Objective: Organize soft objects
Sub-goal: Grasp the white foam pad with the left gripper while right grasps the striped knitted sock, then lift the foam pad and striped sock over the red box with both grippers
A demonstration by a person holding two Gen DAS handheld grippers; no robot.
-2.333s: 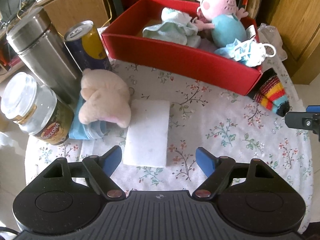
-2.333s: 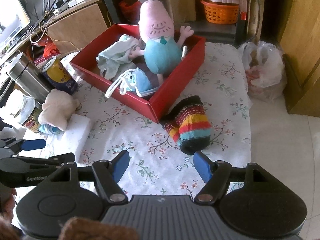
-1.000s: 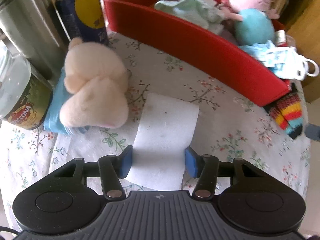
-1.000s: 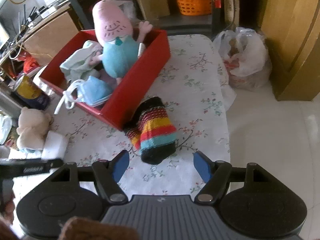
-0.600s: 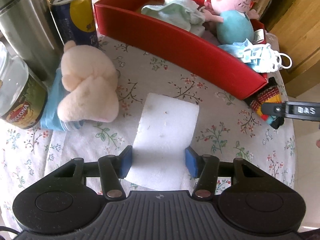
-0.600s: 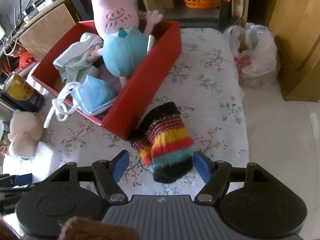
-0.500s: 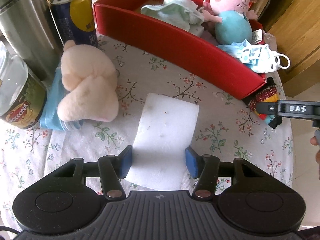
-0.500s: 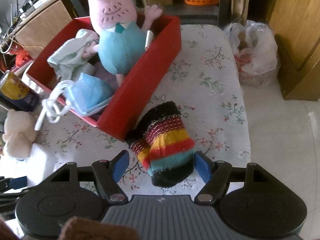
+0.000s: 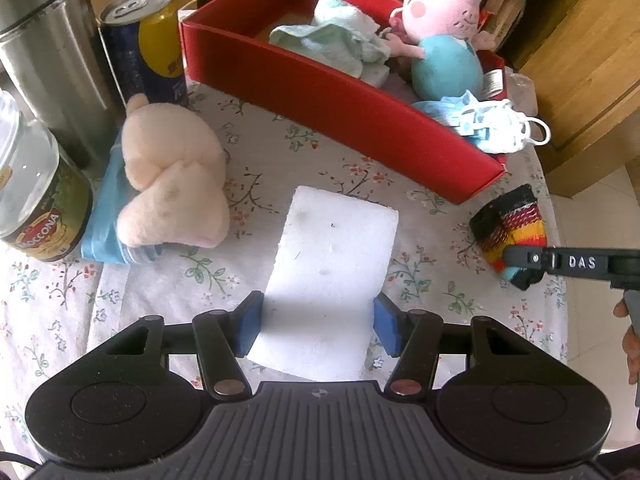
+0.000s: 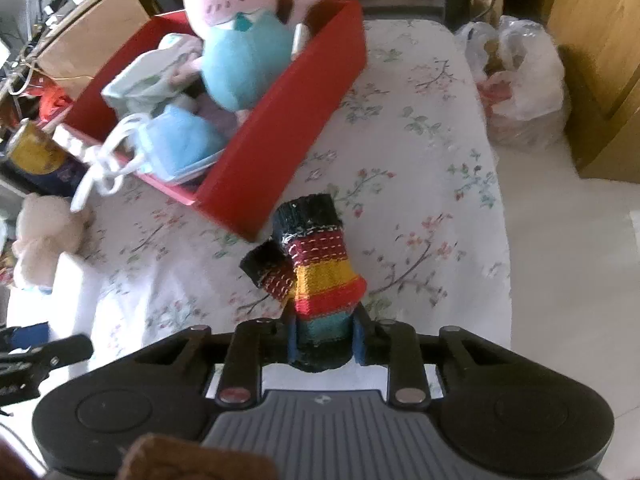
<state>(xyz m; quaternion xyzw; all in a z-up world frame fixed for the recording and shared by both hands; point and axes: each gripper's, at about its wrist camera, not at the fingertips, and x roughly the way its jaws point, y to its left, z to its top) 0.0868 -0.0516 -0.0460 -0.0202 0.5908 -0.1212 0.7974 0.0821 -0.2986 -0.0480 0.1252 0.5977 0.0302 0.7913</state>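
My left gripper (image 9: 318,326) is shut on a white foam sponge (image 9: 332,276) and holds it over the floral tablecloth. My right gripper (image 10: 325,340) is shut on a striped knitted mitten (image 10: 318,276) and holds it lifted just off the cloth; the mitten also shows in the left wrist view (image 9: 510,236). A red box (image 9: 340,104) at the back holds a pink pig plush (image 9: 440,28), a pale green cloth (image 9: 336,46) and a blue face mask (image 9: 486,124). A beige plush (image 9: 172,176) lies on a blue packet at the left.
A steel flask (image 9: 48,56), a yellow-blue can (image 9: 144,48) and a glass jar (image 9: 32,196) stand at the left edge. A plastic bag (image 10: 516,84) lies on the floor right of the table. Wooden cabinets stand at the right.
My right gripper has closed on the striped mitten and raised its near end. My left gripper keeps its hold on the sponge and has risen and tilted slightly.
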